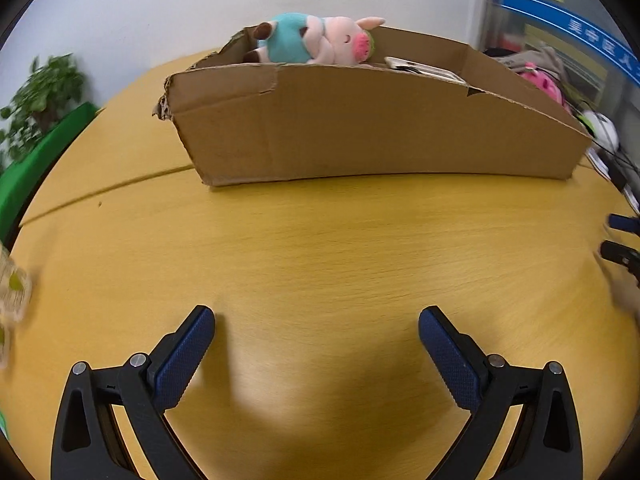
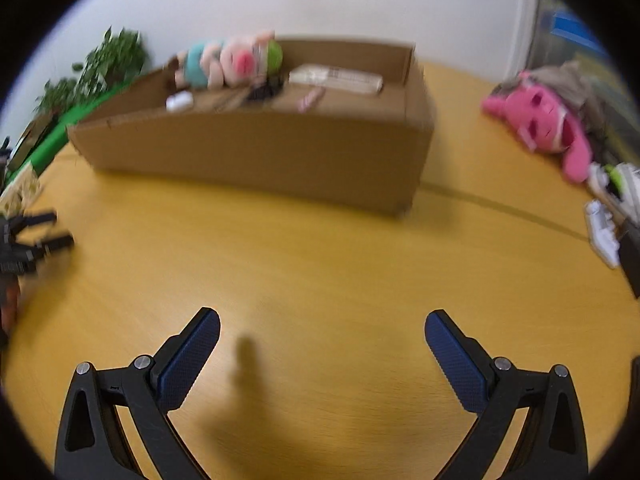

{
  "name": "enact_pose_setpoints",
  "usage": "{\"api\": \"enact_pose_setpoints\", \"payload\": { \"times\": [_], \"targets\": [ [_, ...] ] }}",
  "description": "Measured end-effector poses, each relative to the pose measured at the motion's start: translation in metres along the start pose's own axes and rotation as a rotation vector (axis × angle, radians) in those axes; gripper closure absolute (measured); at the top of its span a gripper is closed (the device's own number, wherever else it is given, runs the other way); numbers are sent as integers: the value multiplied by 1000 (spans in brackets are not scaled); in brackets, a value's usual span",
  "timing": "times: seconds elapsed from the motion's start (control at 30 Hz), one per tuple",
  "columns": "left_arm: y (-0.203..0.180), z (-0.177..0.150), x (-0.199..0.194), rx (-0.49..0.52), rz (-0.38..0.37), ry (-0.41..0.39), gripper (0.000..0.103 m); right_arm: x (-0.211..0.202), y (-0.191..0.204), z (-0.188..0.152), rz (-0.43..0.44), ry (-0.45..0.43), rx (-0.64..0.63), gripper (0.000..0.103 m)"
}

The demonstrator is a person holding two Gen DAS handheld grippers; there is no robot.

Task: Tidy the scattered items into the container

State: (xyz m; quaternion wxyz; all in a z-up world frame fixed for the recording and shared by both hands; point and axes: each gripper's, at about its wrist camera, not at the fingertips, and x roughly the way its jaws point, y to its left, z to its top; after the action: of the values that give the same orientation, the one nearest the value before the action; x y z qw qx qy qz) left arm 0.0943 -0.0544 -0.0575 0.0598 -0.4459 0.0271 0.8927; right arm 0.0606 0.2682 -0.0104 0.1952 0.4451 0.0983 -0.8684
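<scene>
A long cardboard box (image 1: 360, 132) stands on the yellow wooden table (image 1: 320, 248). A pink pig plush in a teal shirt (image 1: 316, 40) lies at its far left end. In the right wrist view the box (image 2: 256, 152) also holds a pale flat packet (image 2: 336, 78), a small white item (image 2: 179, 102) and a small pink item (image 2: 310, 100). A pink plush (image 2: 540, 124) lies on the table right of the box. My left gripper (image 1: 316, 320) hangs open over bare table in front of the box. My right gripper (image 2: 322, 322) is open too, nothing between its fingers.
A green plant (image 1: 36, 92) and a green board (image 1: 36, 168) stand at the left edge. A pale packet (image 1: 14, 292) lies at the table's left rim. Cables, white items (image 2: 604, 232) and grey cloth (image 2: 576, 80) crowd the right side.
</scene>
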Motion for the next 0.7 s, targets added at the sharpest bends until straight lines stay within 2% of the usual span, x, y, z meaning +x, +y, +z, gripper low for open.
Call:
{"api": "enact_pose_setpoints", "payload": {
  "times": [0.03, 0.07, 0.17, 0.3, 0.53, 0.7],
  "targets": [
    [3, -1, 0, 27, -18, 0, 0, 7, -8, -3, 17, 33, 0, 0],
    [6, -1, 0, 53, -38, 1, 0, 7, -14, -5, -9, 16, -29, 0],
    [19, -1, -2, 157, -117, 7, 0, 10, -31, -8, 43, -5, -84, 0],
    [37, 15, 2, 217, -173, 20, 0, 13, -48, -10, 107, -24, -169, 0],
    [52, 30, 12, 232, -190, 22, 0, 18, -59, 15, 82, -3, -133, 0],
    [56, 32, 14, 233, -187, 20, 0, 17, -62, 16, 81, -2, -133, 0]
  ]
}}
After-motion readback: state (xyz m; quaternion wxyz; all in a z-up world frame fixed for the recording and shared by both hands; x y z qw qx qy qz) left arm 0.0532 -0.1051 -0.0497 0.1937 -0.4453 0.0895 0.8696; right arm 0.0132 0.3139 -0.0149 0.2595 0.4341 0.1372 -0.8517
